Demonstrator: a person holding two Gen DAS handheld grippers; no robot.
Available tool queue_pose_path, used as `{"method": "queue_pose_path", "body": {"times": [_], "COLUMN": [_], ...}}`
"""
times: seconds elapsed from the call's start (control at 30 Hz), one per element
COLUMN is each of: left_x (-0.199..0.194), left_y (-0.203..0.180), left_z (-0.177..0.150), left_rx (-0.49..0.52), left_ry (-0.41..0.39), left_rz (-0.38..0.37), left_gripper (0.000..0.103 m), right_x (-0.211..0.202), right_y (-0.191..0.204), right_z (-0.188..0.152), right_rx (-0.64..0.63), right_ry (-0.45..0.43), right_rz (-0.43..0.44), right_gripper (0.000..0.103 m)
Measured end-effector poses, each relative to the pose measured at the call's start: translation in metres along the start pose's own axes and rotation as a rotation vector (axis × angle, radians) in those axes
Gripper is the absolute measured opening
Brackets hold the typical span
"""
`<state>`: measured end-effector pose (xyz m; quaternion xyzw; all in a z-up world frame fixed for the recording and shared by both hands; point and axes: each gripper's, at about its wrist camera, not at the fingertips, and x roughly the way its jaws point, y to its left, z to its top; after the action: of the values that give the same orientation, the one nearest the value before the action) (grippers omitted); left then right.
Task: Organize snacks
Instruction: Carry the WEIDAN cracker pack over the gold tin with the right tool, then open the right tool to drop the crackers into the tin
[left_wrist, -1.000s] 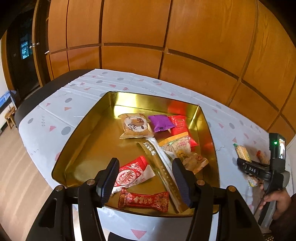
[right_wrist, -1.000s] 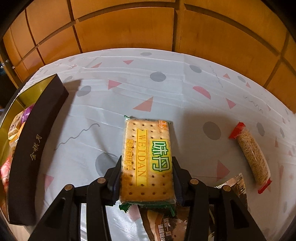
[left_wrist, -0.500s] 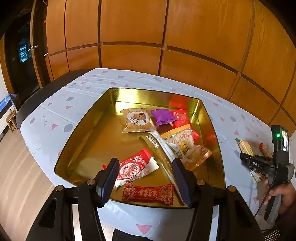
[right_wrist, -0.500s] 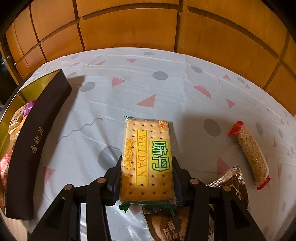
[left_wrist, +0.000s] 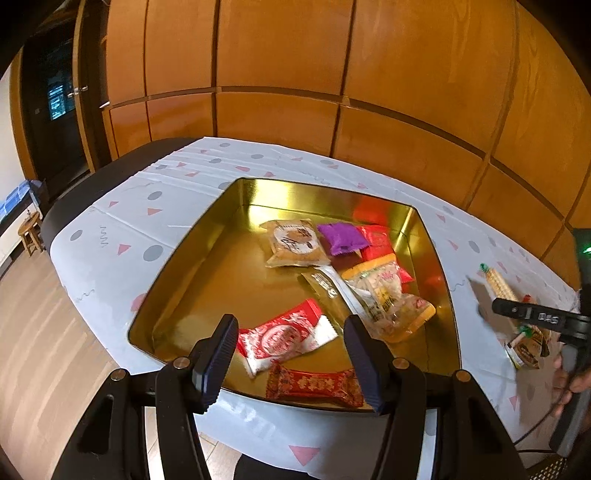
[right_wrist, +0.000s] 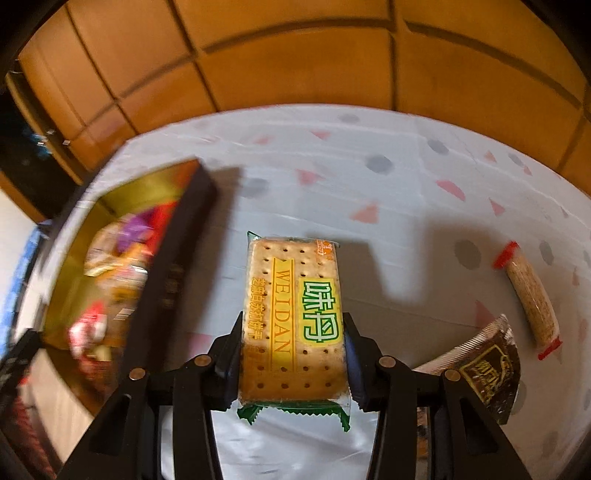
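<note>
My right gripper (right_wrist: 291, 356) is shut on a yellow Weidan cracker pack (right_wrist: 291, 317) and holds it above the tablecloth, right of the gold tin (right_wrist: 74, 280). In the left wrist view the gold tin (left_wrist: 192, 273) holds several snack packs, among them a purple one (left_wrist: 341, 238) and a red-and-white one (left_wrist: 286, 336). My left gripper (left_wrist: 290, 360) is open and empty over the tin's near edge. The right gripper (left_wrist: 535, 317) with the cracker pack (left_wrist: 498, 284) shows at the far right of that view.
A sesame stick in red-ended wrap (right_wrist: 530, 299) and a dark brown packet (right_wrist: 487, 373) lie on the cloth to the right. The tin's dark outer wall (right_wrist: 173, 273) stands between the cracker pack and the tin's inside. Wood panelling runs behind the table.
My right gripper has lifted the cracker pack off the cloth and swung left toward the tin, with motion blur. The left gripper has drawn back a little and stays open.
</note>
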<state>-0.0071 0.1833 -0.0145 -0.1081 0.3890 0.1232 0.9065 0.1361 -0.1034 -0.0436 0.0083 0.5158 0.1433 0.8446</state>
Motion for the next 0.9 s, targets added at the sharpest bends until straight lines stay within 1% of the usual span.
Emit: {"method": "queue_pose_path", "body": {"times": [0.1,0.17,0.27,0.43,0.47,0.5,0.57,0.63,0.67,0.73,0.87,0.9], "left_x": [0.001,0.002,0.002,0.002,0.002,0.001,0.001,0.000,0.000,-0.001,-0.002,-0.003], "left_y": [0.013,0.026,0.041,0.054,0.055,0.054,0.053,0.050,0.048,0.046,0.040,0.038], "left_z": [0.004,0.006,0.008,0.007,0.008,0.008,0.008,0.009,0.009,0.010,0.009,0.008], "left_rx": [-0.035,-0.065,-0.099,-0.122,-0.121,-0.118,-0.110,-0.098,-0.094,-0.091,-0.082,-0.077], "left_ry": [-0.005,-0.007,-0.014,-0.009,-0.011,-0.013,-0.015,-0.021,-0.022,-0.023,-0.021,-0.024], "left_rz": [0.021,0.043,0.076,0.099,0.100,0.101,0.099,0.093,0.091,0.082,0.074,0.072], "left_gripper": [0.060,0.060,0.060,0.060,0.060,0.060,0.060,0.060,0.060,0.060,0.060,0.060], "right_x": [-0.014,-0.023,-0.021,0.000,0.005,0.012,0.024,0.030,0.031,0.029,0.012,0.005], "right_y": [0.023,0.046,0.082,0.139,0.149,0.160,0.171,0.178,0.178,0.172,0.157,0.152], "right_z": [0.003,0.004,0.008,0.006,0.006,0.005,0.004,-0.003,-0.007,-0.011,-0.013,-0.013], "right_rx": [-0.032,-0.077,-0.126,-0.181,-0.198,-0.211,-0.225,-0.251,-0.250,-0.243,-0.242,-0.246], "right_ry": [-0.020,-0.034,-0.022,0.050,0.060,0.075,0.107,0.115,0.122,0.127,0.077,0.051], "right_rz": [0.066,0.111,0.189,0.310,0.322,0.333,0.335,0.320,0.313,0.326,0.314,0.307], "right_gripper": [0.046,0.046,0.046,0.046,0.047,0.049,0.049,0.052,0.055,0.056,0.056,0.056]}}
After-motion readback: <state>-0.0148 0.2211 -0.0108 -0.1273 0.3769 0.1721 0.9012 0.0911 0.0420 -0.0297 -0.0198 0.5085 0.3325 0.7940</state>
